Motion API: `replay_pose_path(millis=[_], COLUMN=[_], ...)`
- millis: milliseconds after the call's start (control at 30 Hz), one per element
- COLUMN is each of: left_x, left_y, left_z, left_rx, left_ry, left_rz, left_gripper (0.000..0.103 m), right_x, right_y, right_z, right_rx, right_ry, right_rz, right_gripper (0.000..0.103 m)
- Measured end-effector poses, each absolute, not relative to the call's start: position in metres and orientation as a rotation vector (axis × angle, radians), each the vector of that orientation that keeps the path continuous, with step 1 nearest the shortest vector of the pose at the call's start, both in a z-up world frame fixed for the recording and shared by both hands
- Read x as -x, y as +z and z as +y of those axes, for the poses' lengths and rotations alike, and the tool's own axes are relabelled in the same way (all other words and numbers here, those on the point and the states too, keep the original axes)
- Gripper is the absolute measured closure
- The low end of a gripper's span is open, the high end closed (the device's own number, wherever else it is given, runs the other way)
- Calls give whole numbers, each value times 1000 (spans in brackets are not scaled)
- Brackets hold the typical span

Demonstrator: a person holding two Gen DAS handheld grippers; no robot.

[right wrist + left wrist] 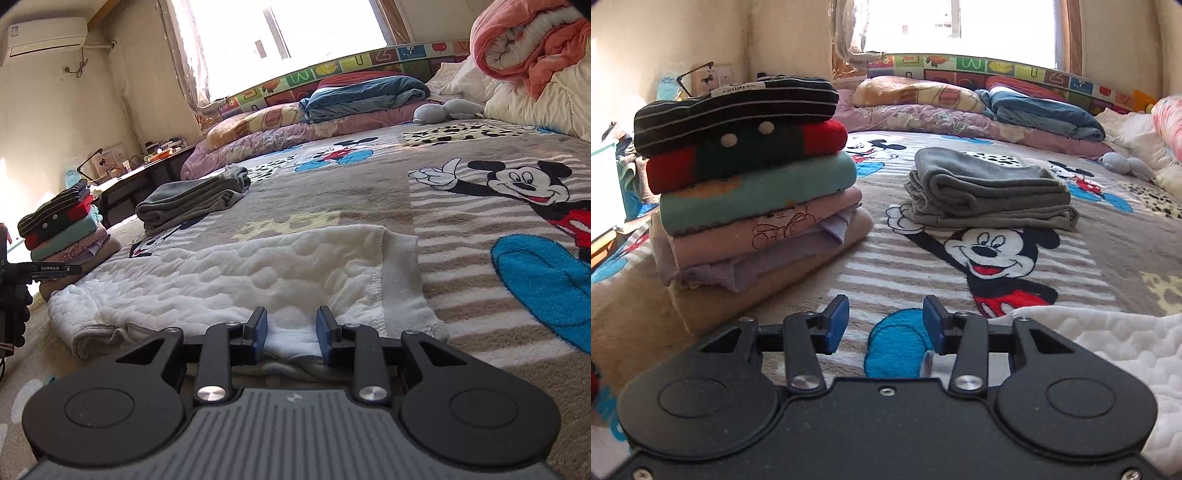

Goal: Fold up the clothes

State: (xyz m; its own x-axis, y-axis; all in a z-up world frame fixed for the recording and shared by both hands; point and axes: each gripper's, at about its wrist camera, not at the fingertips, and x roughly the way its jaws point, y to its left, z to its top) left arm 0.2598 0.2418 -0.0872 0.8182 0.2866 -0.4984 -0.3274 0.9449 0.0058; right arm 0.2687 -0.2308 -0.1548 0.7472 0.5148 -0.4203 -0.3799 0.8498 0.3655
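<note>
Both tongs are low over the bed, and I begin with the left wrist view: the left gripper point(885, 323) has its blue pads wide apart and holds nothing, hovering above the fleece blanket printed with a cartoon mouse point(960, 280). At its right, only a corner of the white quilted garment point(1108, 343) is seen, just beside the right finger but not between the pads. At the left stands a tall stack of folded clothes point(750, 195), with a black striped piece on top, and further back lies a folded grey garment point(990, 192); I judge these are finished pieces, put aside so the middle of the bed is free for work. In the right wrist view, the right gripper point(291, 334) is parted to a middle width, and the near edge of the white quilted garment point(240, 273) lies between its pads; whether the pads press it already I cannot tell, they seem only to be around it. The garment lies flat with its long axis running left to right across the view, the ribbed hem point(402, 280) toward the right. It looks partly folded, so probably the next fold is being prepared.
</note>
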Motion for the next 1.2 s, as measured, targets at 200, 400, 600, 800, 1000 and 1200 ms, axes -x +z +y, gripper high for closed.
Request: replay_pose_path(millis=[200, 400, 600, 800, 1000, 1200], left_x=[-269, -278, -252, -233, -236, -212], left_y=[-88, -108, -85, -106, -121, -111], left_z=[205, 202, 167, 99, 68, 68], left_rx=[91, -5, -3, -9, -143, -147], left_ry=[85, 335, 149, -193, -158, -155], left_rz=[528, 583, 480, 447, 557, 525], left_gripper=[60, 57, 57, 54, 52, 51], right_x=[-267, -268, -268, -269, -255, -238], right_y=[-157, -159, -161, -162, -156, -150], right_z=[-232, -237, -240, -242, -263, -290], right_rx=[-274, -311, -332, -354, -474, -633], right_ry=[497, 510, 517, 523, 420, 281], right_rz=[525, 516, 509, 512, 475, 424], right_gripper=[73, 73, 73, 73, 73, 40])
